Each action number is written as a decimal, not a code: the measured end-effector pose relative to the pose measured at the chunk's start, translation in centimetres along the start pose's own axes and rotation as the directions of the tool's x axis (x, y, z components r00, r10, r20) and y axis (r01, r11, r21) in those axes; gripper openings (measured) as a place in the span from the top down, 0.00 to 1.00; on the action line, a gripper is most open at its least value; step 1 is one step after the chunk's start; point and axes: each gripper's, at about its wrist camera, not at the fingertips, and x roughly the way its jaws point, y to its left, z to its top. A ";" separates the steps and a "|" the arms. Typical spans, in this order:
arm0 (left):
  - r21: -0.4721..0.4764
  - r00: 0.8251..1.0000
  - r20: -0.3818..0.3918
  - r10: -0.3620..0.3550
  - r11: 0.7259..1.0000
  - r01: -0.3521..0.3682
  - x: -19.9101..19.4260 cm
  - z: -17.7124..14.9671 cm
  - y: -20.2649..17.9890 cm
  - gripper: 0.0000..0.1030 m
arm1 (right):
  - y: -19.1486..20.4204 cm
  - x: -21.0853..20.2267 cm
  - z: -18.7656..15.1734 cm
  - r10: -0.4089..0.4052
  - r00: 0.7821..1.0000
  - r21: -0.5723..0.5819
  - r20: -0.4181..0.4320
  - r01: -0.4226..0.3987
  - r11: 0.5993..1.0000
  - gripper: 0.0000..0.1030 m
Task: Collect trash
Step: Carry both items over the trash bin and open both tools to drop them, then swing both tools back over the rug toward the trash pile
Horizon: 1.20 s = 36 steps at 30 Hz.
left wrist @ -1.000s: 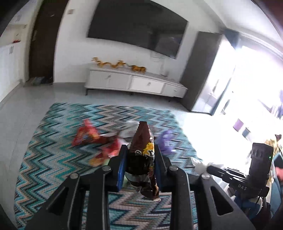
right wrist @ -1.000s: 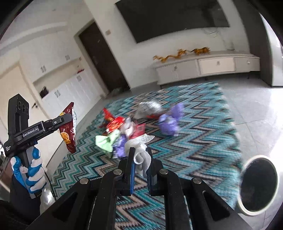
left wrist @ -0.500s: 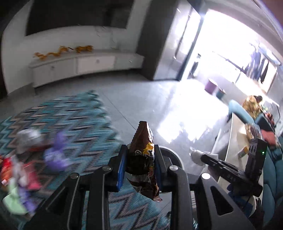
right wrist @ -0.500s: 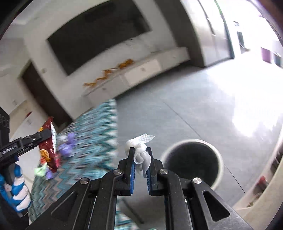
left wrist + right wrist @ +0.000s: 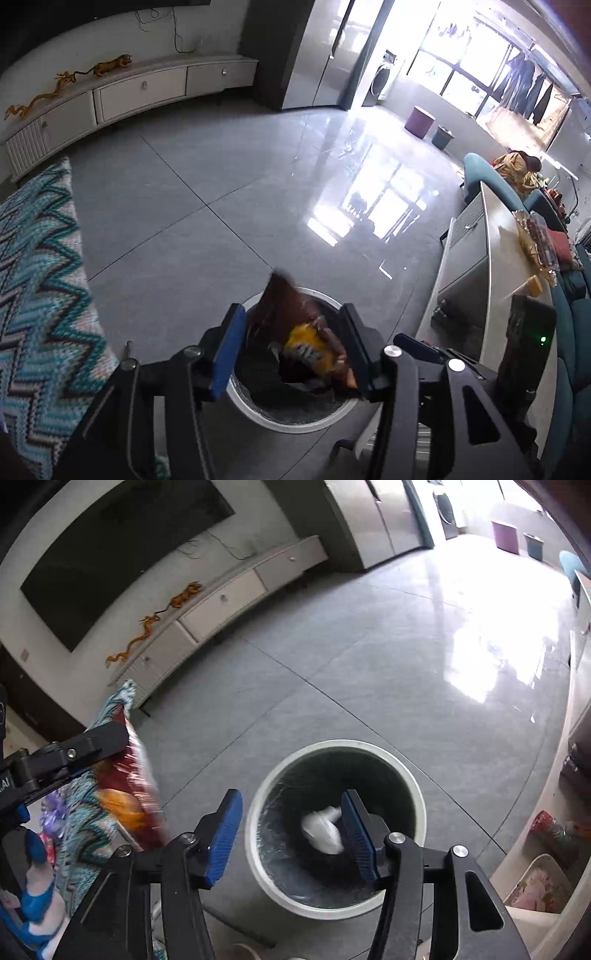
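Observation:
My left gripper (image 5: 291,347) is open above the round white trash bin (image 5: 258,410). The brown and yellow snack bag (image 5: 303,339) hangs loose and blurred between its jaws, leaning on the right one. My right gripper (image 5: 291,834) is open over the same bin (image 5: 417,790). The white crumpled tissue (image 5: 321,829) lies inside the bin, blurred, beside the right finger. The right wrist view also shows the left gripper's finger (image 5: 85,747) with the snack bag (image 5: 129,790) at the left.
A teal zigzag rug (image 5: 40,295) with more wrappers (image 5: 51,816) lies left of the bin. A white TV cabinet (image 5: 122,92) stands along the far wall. A grey counter (image 5: 495,266) and teal sofa are at the right. Grey tiled floor stretches beyond the bin.
Both grippers swung from the rug to over the bin and opened. The tissue has dropped into the bin. The snack bag has come loose from the left jaws.

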 end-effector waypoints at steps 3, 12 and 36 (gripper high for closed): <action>0.003 1.000 -0.010 -0.009 1.000 0.009 0.4 -0.2 0.0 0.49 | -0.5 -0.5 -0.3 -0.014 1.000 0.019 0.008 0.014 1.000 0.47; 0.001 0.997 0.071 0.042 0.999 -0.042 -4.6 -1.1 -0.3 0.46 | 0.2 -4.3 -0.6 -0.002 0.997 0.037 0.073 -0.001 0.999 0.47; -0.145 0.840 0.437 0.320 0.947 -0.285 -34.7 -10.7 11.2 0.46 | 20.2 -19.8 -3.1 0.214 0.946 -0.294 0.243 -0.138 0.946 0.47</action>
